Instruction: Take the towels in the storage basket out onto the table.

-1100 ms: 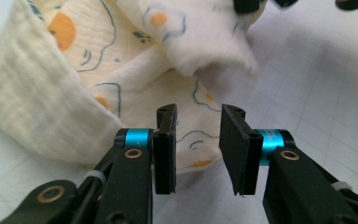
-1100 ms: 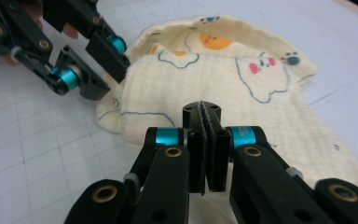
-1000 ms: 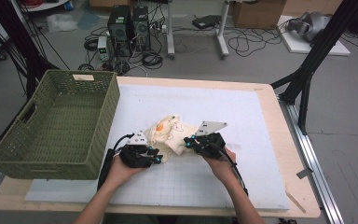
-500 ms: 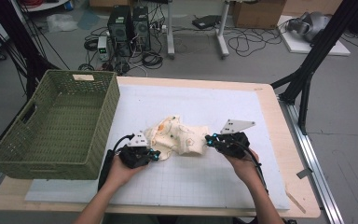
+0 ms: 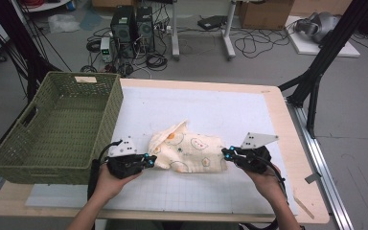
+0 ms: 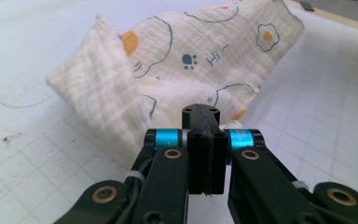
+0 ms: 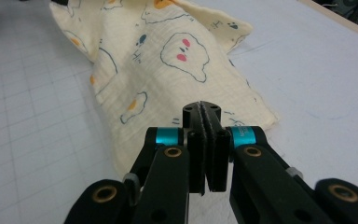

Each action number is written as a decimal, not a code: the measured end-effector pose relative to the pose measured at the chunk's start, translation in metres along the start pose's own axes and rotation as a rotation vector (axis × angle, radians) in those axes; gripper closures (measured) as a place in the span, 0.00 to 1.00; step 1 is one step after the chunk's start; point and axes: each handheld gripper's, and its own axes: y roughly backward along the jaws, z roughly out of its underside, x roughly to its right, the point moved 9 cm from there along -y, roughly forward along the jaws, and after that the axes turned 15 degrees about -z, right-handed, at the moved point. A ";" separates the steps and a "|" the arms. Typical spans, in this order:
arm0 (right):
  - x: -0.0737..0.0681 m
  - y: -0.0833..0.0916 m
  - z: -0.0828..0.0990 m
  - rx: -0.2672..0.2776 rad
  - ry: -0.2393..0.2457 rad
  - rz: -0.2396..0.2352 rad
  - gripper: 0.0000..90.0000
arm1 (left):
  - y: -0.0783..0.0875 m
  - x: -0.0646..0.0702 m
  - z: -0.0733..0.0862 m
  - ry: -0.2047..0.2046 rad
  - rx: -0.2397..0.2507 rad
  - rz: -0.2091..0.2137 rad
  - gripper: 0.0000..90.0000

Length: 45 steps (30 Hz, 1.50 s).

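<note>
At the near table edge, the left gripper [image 5: 147,157] and right gripper [image 5: 226,153] each pinch an end of the cream printed muslin cloth [image 5: 189,152], stretched between them; beyond, the green woven basket [image 5: 57,129] waits empty, so folding or stowing remains.

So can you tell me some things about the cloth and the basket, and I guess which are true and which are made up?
1. The cloth lies inside the basket. False: it lies on the white mat, beside the basket.
2. The left gripper is shut on one end of the cloth. True.
3. The right gripper is wide open. False: its jaws are shut.
4. The cloth has little pictures printed on it. True.
5. The basket is green. True.
</note>
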 end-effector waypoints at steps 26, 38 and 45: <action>-0.036 -0.033 0.050 -0.101 0.004 -0.170 0.65 | -0.003 0.016 0.039 -0.029 -0.097 0.067 0.76; -0.037 -0.043 0.059 -0.147 -0.023 -0.219 0.98 | -0.012 0.011 0.053 -0.085 -0.172 0.027 0.98; -0.051 -0.031 0.053 -0.118 -0.009 -0.254 0.99 | -0.002 0.011 0.051 -0.066 -0.151 0.031 0.99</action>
